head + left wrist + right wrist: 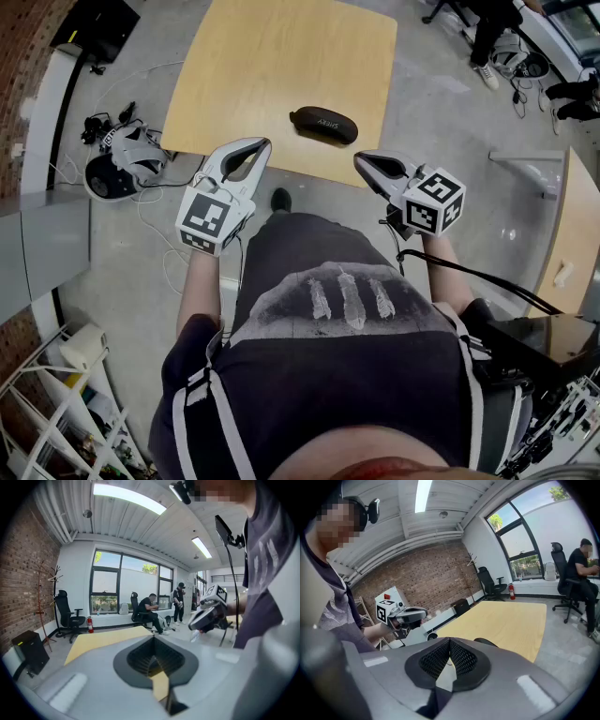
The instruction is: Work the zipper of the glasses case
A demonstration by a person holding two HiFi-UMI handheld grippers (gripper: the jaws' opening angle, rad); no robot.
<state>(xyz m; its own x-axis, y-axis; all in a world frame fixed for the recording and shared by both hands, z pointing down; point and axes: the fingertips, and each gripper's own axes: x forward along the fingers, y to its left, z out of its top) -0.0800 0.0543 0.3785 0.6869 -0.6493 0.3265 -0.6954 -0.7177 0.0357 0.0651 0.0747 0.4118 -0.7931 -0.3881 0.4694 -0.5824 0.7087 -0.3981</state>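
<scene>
— Where's the glasses case (323,125)?

— On the bench (244,66), close to its near edge; dark, closed, lying flat; its long axis runs across the head view, left to right, the right end a little nearer the person.

— And the jaws?

— Both pairs pressed together with nothing between them; the left gripper (265,143) and right gripper (358,159) hang short of the bench edge, over the floor (309,192), apart from the case.

— Which way is the case from them?

— Ahead and between the two; each gripper points inward toward it, slightly downward; the right one looks the nearer, its tips close to the case's right end; in the right gripper view the case peeks just over the jaws.

— The zipper?

— Too small to make out; I'd judge both jaws must open and reach forward, one at each end of that long axis.
</scene>
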